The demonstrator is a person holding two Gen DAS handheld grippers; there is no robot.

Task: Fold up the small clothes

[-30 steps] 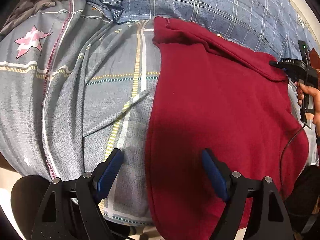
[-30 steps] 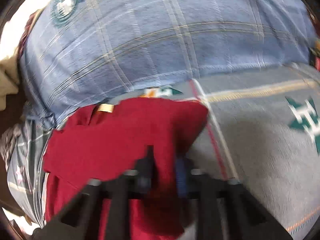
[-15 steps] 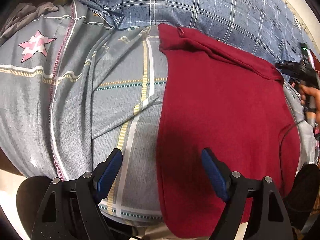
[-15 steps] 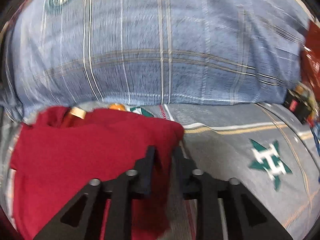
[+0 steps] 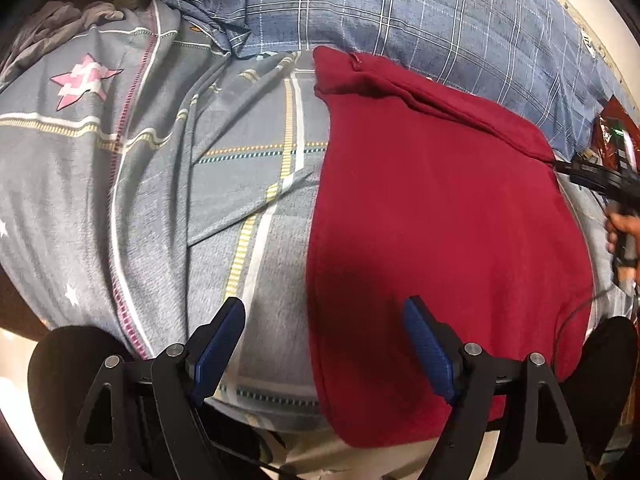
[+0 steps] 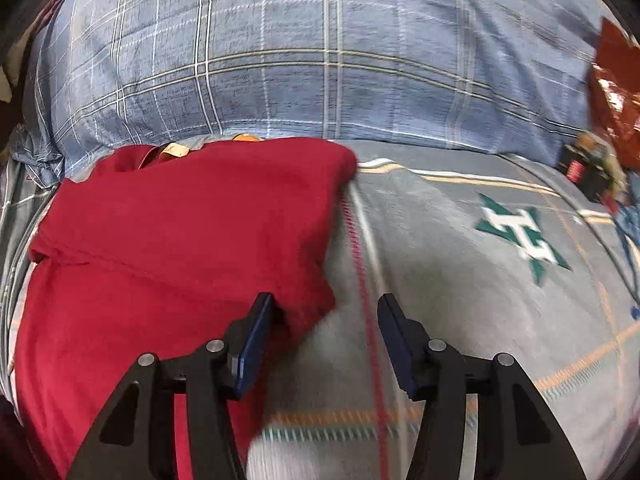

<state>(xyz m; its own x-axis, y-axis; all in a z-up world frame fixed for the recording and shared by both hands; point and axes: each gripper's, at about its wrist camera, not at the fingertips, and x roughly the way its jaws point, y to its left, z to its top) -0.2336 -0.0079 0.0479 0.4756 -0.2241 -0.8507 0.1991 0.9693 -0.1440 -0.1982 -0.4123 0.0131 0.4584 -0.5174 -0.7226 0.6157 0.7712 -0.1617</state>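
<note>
A dark red garment (image 5: pixel 440 216) lies flat on the grey patterned bedsheet (image 5: pixel 160 200), its top part folded over along the far edge. My left gripper (image 5: pixel 324 320) is open and empty above the garment's near left edge. In the right wrist view the red garment (image 6: pixel 168 240) fills the left half, with a tan label (image 6: pixel 172 150) at its collar. My right gripper (image 6: pixel 326 320) is open and empty at the garment's right edge, its left finger over the cloth. The right gripper also shows in the left wrist view (image 5: pixel 600 182), held by a hand.
A blue plaid pillow (image 6: pixel 320 52) lies along the far side behind the garment. A red packet (image 6: pixel 616 92) and a small dark object (image 6: pixel 588 164) sit at the far right. Grey clothes (image 5: pixel 72 20) are bunched at the far left. The bed's near edge drops off below the left gripper.
My right gripper was shut on the garment's right edge and has opened, letting it go. The garment now lies flatter. My left gripper stayed open and shifted slightly left.
</note>
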